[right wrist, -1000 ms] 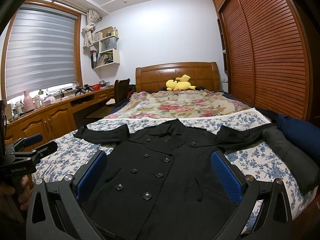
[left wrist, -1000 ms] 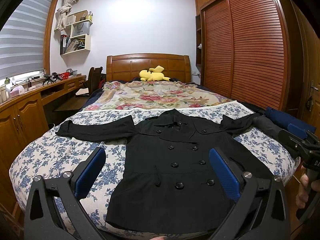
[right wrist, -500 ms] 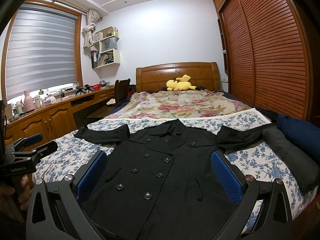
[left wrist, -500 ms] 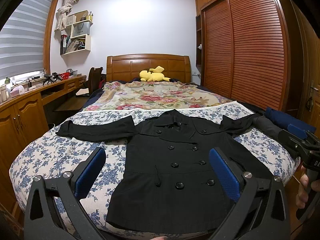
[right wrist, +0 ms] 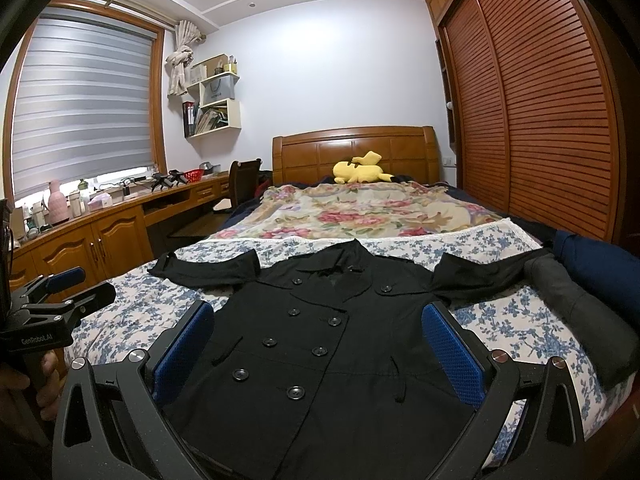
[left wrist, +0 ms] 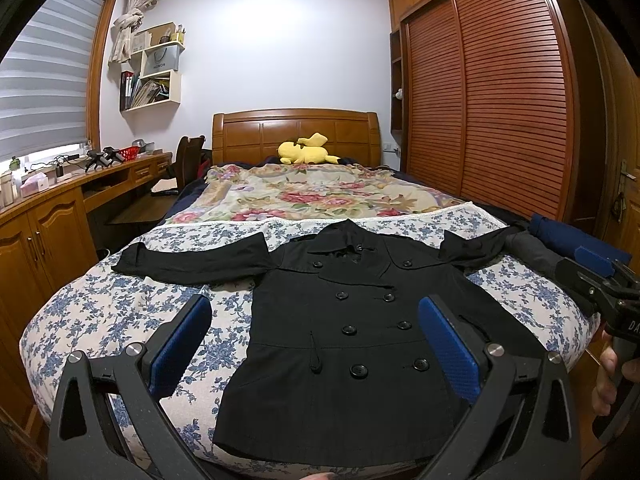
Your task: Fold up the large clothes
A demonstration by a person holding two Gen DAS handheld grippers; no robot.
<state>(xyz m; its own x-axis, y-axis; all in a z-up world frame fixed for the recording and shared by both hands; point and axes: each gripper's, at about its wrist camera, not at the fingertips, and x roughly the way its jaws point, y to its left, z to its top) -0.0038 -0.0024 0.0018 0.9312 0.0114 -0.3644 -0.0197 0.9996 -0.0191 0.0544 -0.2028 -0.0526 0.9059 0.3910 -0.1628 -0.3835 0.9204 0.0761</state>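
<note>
Black double-breasted coat lies flat, front up, buttoned, on the blue-floral bedspread at the near end of the bed, filling centre and lower centre of both views. Collar points up-frame toward the headboard; hem sits at the bottom edge. Both sleeves spread sideways: left sleeve runs to mid-left, right sleeve to mid-right, its cuff touching or just beside a dark grey roll w/ a navy bundle behind it.

Left gripper and right gripper both hover over the lower coat, fingers spread wide apart, blue pads facing in, nothing held. Each gripper also shows at the edge of the other's view, w/ a hand on its handle.

Handling, as a judgement: fabric looks mid-weight woven, soft, limp enough to drape and slide on itself but w/ some body at collar, lapels and button rows. Not fragile. Prob heavier than a shirt, so one pinch point will let the rest sag and drag. Buttons are hard bumps; avoid clamping on them, pads could slip off.

Best holds, imo: sleeve cuff or shoulder seam to bring sleeves in across the chest, then hem corners, one per gripper, to fold up toward the collar. Pinch a single edge layer plus backing, low to the bed, so the bedspread isn't caught too. No fold made yet.
</note>
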